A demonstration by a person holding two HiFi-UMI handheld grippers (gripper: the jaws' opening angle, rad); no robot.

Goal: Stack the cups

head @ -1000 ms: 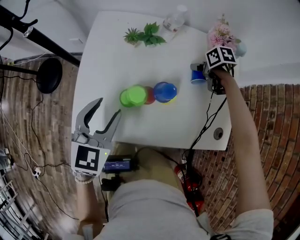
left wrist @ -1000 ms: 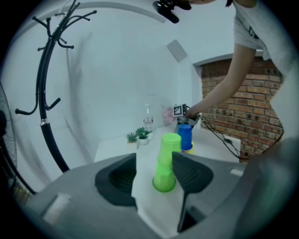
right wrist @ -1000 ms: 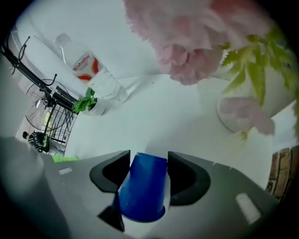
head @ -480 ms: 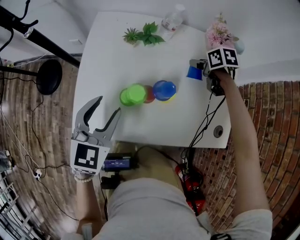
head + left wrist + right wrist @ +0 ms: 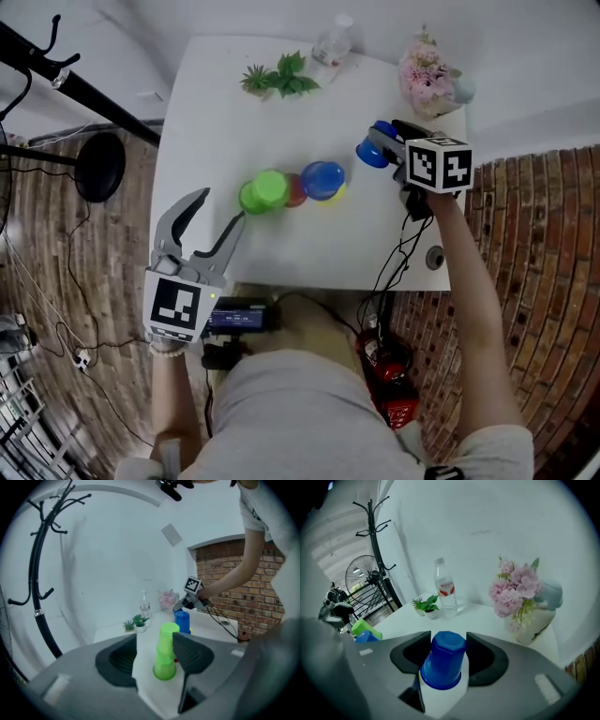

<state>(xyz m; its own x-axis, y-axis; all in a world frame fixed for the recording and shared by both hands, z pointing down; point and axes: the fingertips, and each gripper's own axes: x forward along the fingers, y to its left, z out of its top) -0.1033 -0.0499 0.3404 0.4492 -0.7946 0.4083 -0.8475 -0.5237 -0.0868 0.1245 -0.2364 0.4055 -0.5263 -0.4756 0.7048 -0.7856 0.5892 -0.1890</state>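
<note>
Raised off the table (image 5: 216, 112) and swung toward the middle since a second ago: blue cup (image 5: 443, 665), upside down, pinched in the right gripper (image 5: 380, 145) at wide jaws; left gripper (image 5: 217, 208) gaping, empty; mid-carry, seemingly; next, centring over the blue stack (image 5: 325, 180), lowering, letting go.

No legible text; bottle label (image 5: 446, 589) probably too blurred.

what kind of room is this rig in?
Probably a small indoor studio or office corner, dressed to look homely: a white table with pink flowers, a brick wall, and a black coat rack nearby.
</note>
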